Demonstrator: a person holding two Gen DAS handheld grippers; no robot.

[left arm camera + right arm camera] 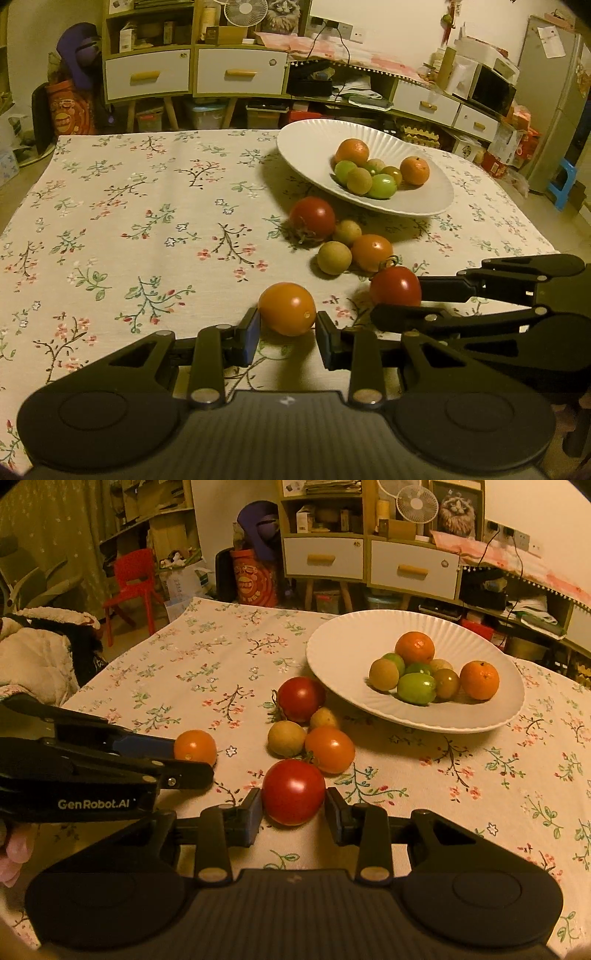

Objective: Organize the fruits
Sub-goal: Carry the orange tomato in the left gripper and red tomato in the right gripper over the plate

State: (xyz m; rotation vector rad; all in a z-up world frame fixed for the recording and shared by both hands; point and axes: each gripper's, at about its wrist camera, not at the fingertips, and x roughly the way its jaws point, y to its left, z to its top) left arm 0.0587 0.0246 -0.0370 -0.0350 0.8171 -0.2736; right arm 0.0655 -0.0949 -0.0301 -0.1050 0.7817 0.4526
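— Grippers first?
— Left gripper (287,334) pinches an orange tomato (287,308) on the tablecloth (129,221); right gripper (293,812) clamps a red tomato (293,792) beside it.
— Beyond?
— Four loose fruits (301,725) lie clustered, then the white plate (340,642) holding more fruit.

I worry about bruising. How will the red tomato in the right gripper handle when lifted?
The red tomato looks round and glossy, so it may slip or roll if the right gripper loosens. Its thin skin probably dents under hard squeezing.
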